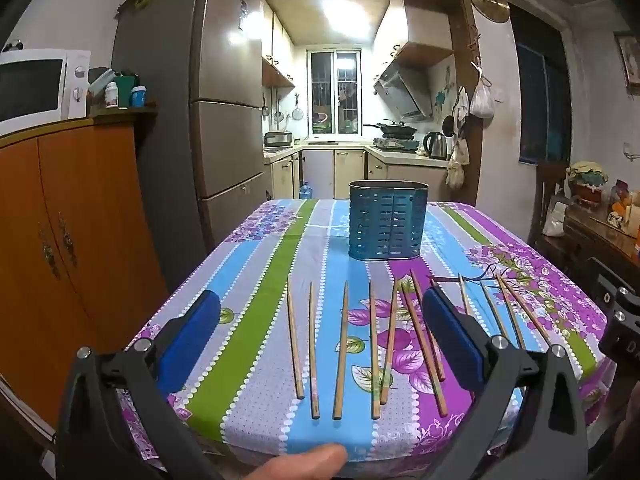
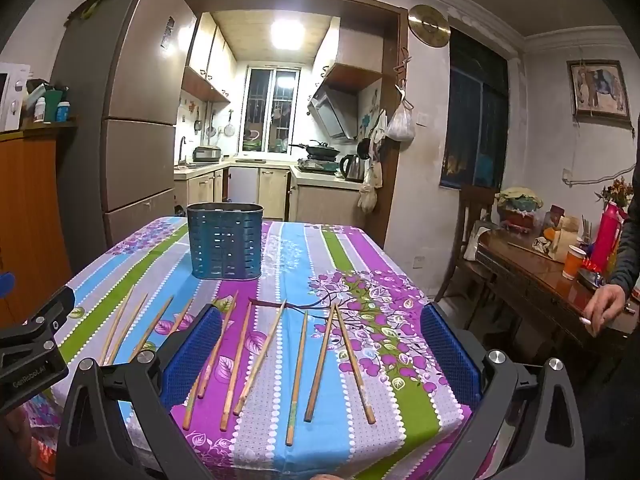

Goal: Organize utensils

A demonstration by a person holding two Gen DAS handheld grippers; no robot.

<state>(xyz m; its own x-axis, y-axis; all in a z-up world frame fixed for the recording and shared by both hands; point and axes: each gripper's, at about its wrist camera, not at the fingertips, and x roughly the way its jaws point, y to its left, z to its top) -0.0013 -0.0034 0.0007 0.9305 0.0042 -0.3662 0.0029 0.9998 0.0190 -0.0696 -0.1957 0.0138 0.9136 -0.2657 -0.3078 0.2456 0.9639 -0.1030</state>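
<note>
Several wooden chopsticks lie side by side across the near half of a table under a striped floral cloth; the right wrist view shows the same chopsticks. A blue perforated metal utensil holder stands upright farther back, also seen as the holder. My left gripper hovers open above the left chopsticks, holding nothing. My right gripper hovers open above the right chopsticks, likewise holding nothing. The left tool's body shows at the left edge of the right wrist view.
An orange cabinet with a microwave and a tall fridge stand left of the table. A cluttered wooden side table with a red flask is at right, where another person's hand rests.
</note>
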